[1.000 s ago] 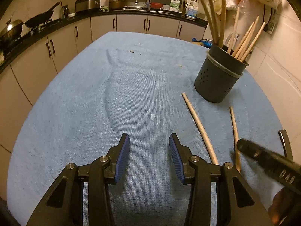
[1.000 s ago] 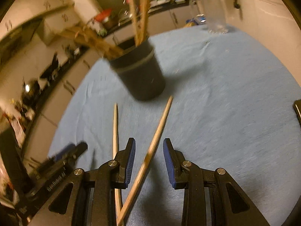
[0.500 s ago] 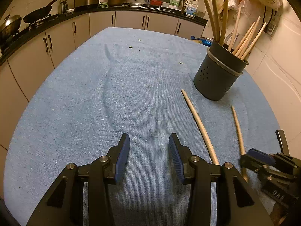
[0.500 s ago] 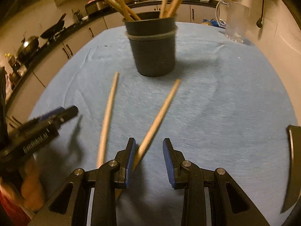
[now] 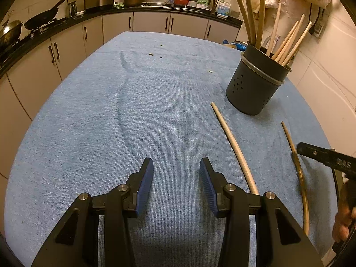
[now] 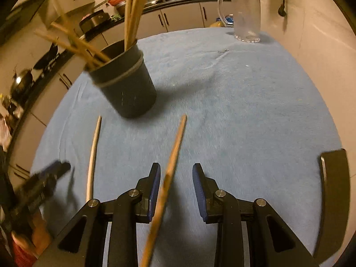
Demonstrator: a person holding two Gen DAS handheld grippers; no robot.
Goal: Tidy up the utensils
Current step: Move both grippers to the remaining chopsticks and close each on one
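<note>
Half a second on, the right gripper [image 6: 175, 175] had swung so that the dark utensil holder [image 6: 131, 89] sat tilted at about eleven o'clock in its view rather than straight ahead, and the darker chopstick [image 6: 171, 162] now ran up between its blue pads. Whether the stick touched the left pad [image 6: 155, 182] I could not tell; the jaws stood spread, with a plain gap on the right side of it. The pale chopstick [image 6: 93, 155] lay on the blue cloth [image 6: 244, 115] at about ten o'clock from that gripper, apart from the darker one, its far tip near the foot of the holder. A glass mug [image 6: 245, 15] stood at the far edge of the cloth, around one o'clock.

From the left wrist camera, the left gripper [image 5: 176, 178] hung over bare cloth [image 5: 111, 122] with its jaws wide apart and nothing between them. The pale chopstick [image 5: 233, 149] lay just off its right finger, running toward one o'clock, where the holder [image 5: 253, 89] stood with several wooden utensils [image 5: 287, 44] leaning out of it. The darker stick [image 5: 298, 169] lay farther right, at about three o'clock, with the right gripper's black finger [image 5: 327, 158] over it. A dark curved object [image 6: 333, 189] showed at the cloth's right edge in the right wrist view.
</note>
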